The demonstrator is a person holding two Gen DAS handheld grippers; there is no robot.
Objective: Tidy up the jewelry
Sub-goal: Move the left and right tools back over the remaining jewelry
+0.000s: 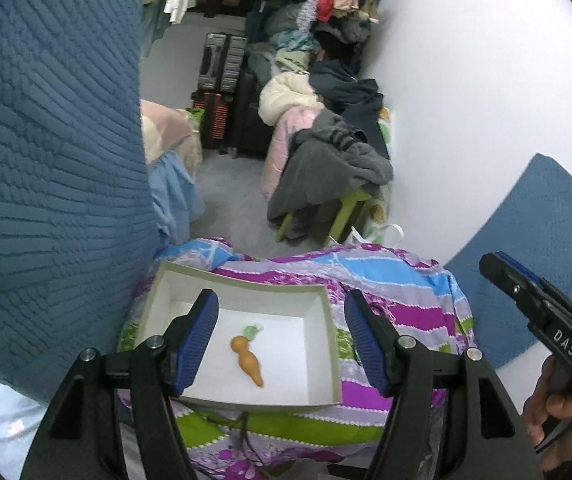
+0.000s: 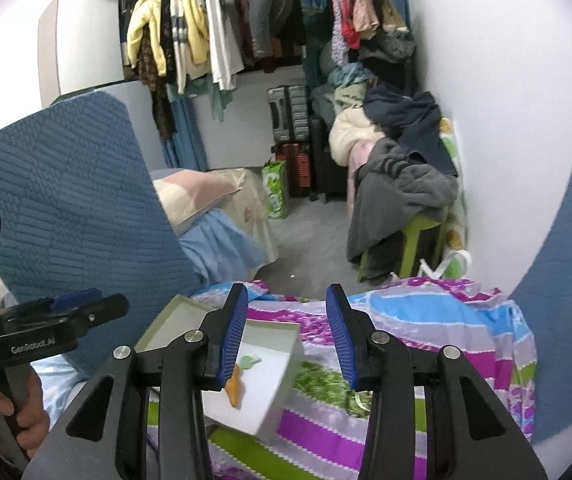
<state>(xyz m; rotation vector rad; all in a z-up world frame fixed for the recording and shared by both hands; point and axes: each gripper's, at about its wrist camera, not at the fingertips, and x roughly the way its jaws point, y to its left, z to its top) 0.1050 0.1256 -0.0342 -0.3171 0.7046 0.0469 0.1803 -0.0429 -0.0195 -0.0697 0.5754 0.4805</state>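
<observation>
A cluttered bedroom is seen, with a striped purple, blue and green bedsheet (image 1: 386, 292) spread over the surface nearest the cameras. In the left wrist view the left tool (image 1: 281, 338) is held over a shallow white box (image 1: 245, 280) lying on that sheet, its blue-padded fingers (image 1: 199, 336) spread wide apart with nothing gripped between them. On the box floor, just toward 6 o'clock of centre, an orange gourd-shaped pendant (image 1: 247, 360) is seen lying flat, with a small pale green piece (image 1: 253, 330) touching its top end toward 12 o'clock. A thin dark cord (image 1: 243, 428) is seen trailing over the sheet at 6 o'clock of the box.

At 3 o'clock in the same view the right tool (image 1: 498, 268) is caught side-on. From the right wrist view the right tool (image 2: 286, 338) is shown with its fingers parted and empty, over the sheet, the box (image 2: 281, 380) lying toward 8 o'clock and the pendant (image 2: 233, 390) partly hidden behind the left finger.

Farther off, blue quilted cushions (image 2: 65, 200) are seen at 9 o'clock, a green stool (image 2: 414, 240) piled with dark clothing at 2 o'clock, suitcases (image 2: 290, 120) beyond, and hanging clothes (image 2: 189, 40) at 12 o'clock.
</observation>
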